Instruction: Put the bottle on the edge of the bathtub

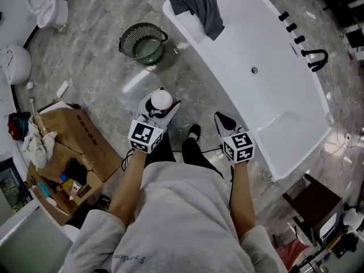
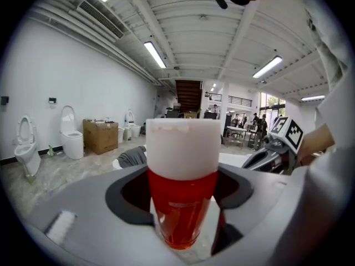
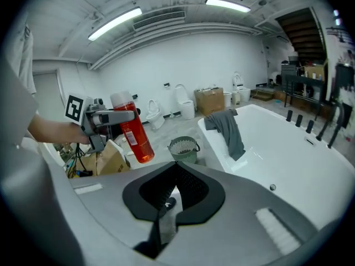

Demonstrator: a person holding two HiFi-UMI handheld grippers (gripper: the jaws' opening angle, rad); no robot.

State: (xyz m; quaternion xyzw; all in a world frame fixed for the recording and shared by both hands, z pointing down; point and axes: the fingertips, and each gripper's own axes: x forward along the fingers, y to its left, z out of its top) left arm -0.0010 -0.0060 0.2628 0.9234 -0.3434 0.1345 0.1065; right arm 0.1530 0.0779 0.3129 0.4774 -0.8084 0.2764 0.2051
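A red bottle with a white cap (image 2: 180, 204) stands upright between the jaws of my left gripper (image 1: 160, 106), which is shut on it. From above only its white cap (image 1: 161, 99) shows, over the grey floor, left of the white bathtub (image 1: 210, 67). In the right gripper view the bottle (image 3: 135, 134) hangs in the left gripper (image 3: 111, 117), well left of the tub (image 3: 288, 148). My right gripper (image 1: 223, 119) points towards the tub's near rim; its jaws (image 3: 173, 195) are shut with nothing in them.
A grey towel (image 1: 200, 3) hangs over the tub's far rim. A green basket (image 1: 143, 41) stands on the floor beside the tub. An open cardboard box (image 1: 68, 152) with clutter sits at the left, black taps (image 1: 315, 58) on the tub's right rim, a toilet (image 1: 48, 7) at top left.
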